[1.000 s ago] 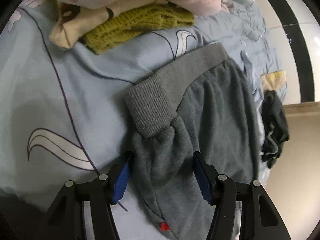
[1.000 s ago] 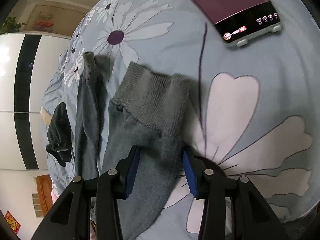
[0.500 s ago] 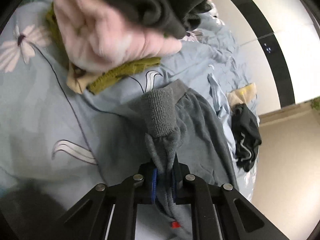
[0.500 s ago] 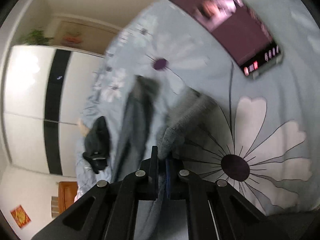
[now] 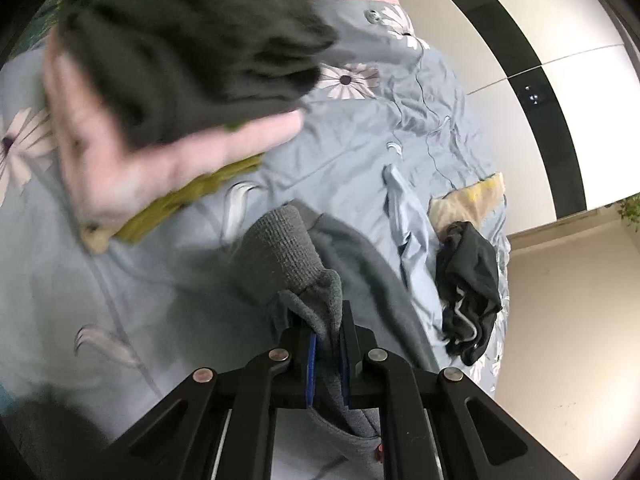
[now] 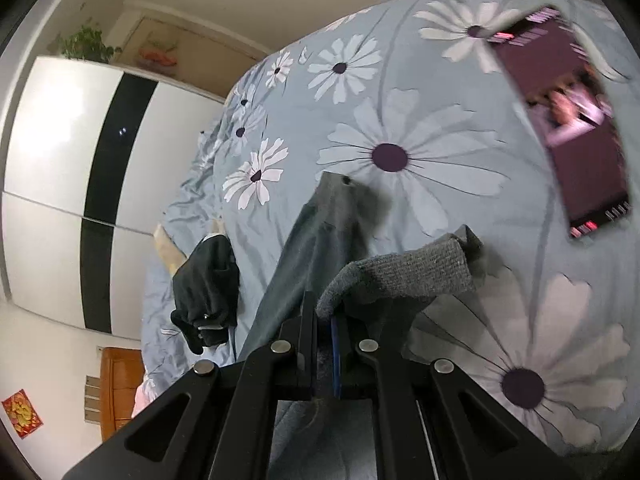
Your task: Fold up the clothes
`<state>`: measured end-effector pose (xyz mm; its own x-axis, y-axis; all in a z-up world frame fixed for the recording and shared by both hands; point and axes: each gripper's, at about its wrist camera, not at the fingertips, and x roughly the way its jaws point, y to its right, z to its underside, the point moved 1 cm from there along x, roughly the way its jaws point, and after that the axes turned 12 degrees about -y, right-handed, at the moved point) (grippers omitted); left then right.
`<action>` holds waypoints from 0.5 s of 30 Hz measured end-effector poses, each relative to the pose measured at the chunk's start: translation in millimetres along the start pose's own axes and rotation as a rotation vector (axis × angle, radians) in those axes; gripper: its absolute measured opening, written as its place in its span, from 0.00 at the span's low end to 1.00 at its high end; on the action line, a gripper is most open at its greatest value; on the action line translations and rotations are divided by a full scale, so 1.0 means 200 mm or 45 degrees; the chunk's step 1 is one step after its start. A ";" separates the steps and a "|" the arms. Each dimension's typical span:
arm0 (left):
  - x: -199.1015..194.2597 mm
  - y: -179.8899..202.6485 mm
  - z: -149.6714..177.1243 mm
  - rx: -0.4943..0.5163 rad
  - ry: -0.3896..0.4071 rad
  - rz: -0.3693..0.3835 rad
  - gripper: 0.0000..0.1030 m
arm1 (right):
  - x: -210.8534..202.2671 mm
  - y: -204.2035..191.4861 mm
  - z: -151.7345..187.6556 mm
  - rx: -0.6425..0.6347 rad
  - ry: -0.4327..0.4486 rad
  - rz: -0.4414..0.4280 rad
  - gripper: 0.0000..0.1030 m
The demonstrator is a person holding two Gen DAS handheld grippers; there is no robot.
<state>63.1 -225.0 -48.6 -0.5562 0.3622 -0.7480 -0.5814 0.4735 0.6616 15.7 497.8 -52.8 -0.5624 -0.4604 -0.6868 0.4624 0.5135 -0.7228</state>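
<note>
Grey sweatpants (image 5: 360,264) lie on a blue flowered bedsheet (image 5: 360,148). My left gripper (image 5: 326,354) is shut on one leg just below its ribbed cuff (image 5: 280,248) and lifts it off the bed. My right gripper (image 6: 326,344) is shut on the other leg near its ribbed cuff (image 6: 408,272), also raised. The rest of the pants (image 6: 320,232) trails away over the sheet (image 6: 400,100) toward the waistband.
A stack of folded clothes, dark grey (image 5: 192,40), pink and olive knit (image 5: 192,196), sits at upper left. A black garment (image 5: 472,288) (image 6: 208,284) lies near the bed edge. A lit tablet (image 6: 568,120) lies at right. A wardrobe (image 6: 60,180) stands beyond.
Both grippers went from open around the pant legs to shut on them, then rose, lifting the cuffs off the sheet. Both views now look further across the bed.
</note>
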 end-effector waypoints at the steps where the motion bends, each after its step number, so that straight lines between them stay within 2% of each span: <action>1: 0.02 0.02 -0.03 -0.003 -0.008 -0.005 0.09 | 0.04 -0.03 -0.04 -0.005 -0.012 0.023 0.05; 11: 0.49 0.26 -0.43 -0.051 -0.128 -0.140 0.09 | 0.59 -0.29 -0.45 0.022 -0.162 0.279 0.05; 15: 0.67 0.27 -0.54 -0.071 -0.165 -0.192 0.09 | 0.78 -0.30 -0.55 0.059 -0.188 0.326 0.05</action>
<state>-108.0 -238.0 -107.3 -0.3812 0.3923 -0.8371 -0.6862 0.4867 0.5405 -174.5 474.3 -107.5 -0.3196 -0.4220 -0.8484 0.6087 0.5947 -0.5251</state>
